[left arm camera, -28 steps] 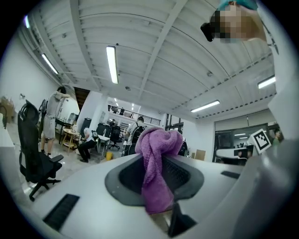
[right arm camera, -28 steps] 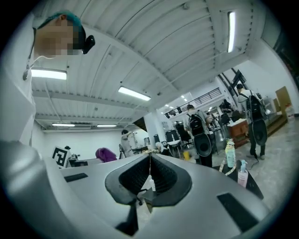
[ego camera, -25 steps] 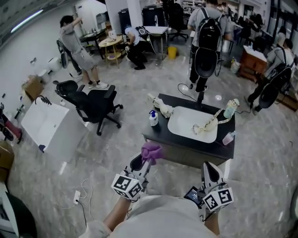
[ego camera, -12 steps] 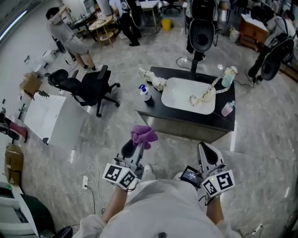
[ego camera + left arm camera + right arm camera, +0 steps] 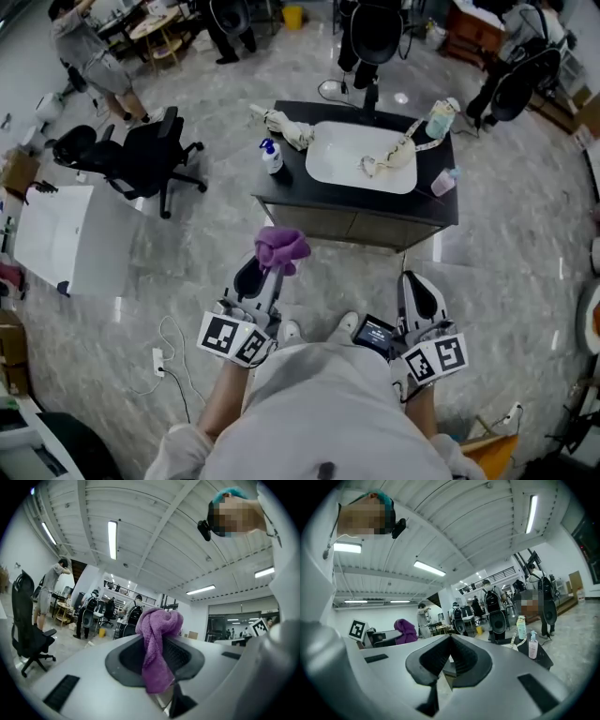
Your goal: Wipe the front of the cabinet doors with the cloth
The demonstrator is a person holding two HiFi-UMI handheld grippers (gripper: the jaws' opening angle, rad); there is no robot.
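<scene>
A dark cabinet (image 5: 354, 225) with a black top and a white sink (image 5: 361, 155) stands ahead of me, its brown door fronts facing me. My left gripper (image 5: 270, 267) is shut on a bunched purple cloth (image 5: 281, 247), held a short way in front of the doors and apart from them. In the left gripper view the cloth (image 5: 157, 651) hangs from the closed jaws of that gripper (image 5: 158, 667). My right gripper (image 5: 418, 292) hovers lower right of the cabinet. Its jaws are together with nothing in them (image 5: 450, 648), and the cloth (image 5: 406, 630) shows to its left.
On the counter sit a spray bottle (image 5: 272, 157), a pale rag (image 5: 281, 122), a tall bottle (image 5: 439, 118) and a pink bottle (image 5: 443, 180). A black office chair (image 5: 141, 155) and a white panel (image 5: 56, 234) stand left. A cable with a plug strip (image 5: 159, 361) lies on the floor.
The cabinet has shifted up and towards the centre of the head view and looks nearer. Both grippers keep the same pose, the left still holding the cloth.
</scene>
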